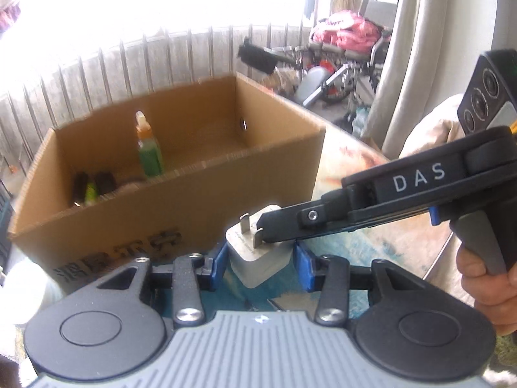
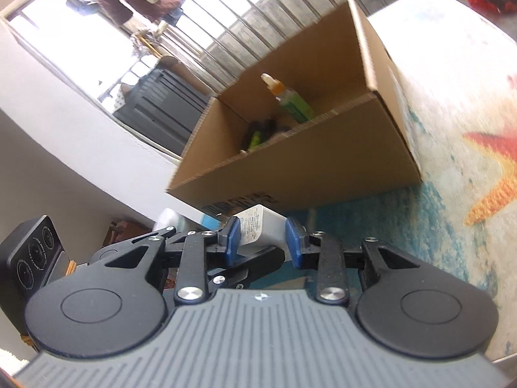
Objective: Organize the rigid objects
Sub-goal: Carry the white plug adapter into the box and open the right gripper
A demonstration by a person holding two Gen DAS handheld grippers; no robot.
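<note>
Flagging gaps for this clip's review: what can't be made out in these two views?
- Cardboard box floor and low contents: both views, hidden by its near wall.
- Dark items beside the green bottle: too small and blurred to identify.
- White charger label: unreadable.
- Window area: left wrist view, overexposed.

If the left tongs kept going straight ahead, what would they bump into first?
Probably the near wall of the brown cardboard box, just beyond the white plug adapter that the left tongs hold; depth is unclear.

Box [image 1: 181,213] contents [image 1: 93,187] — blurred, partly hidden
</note>
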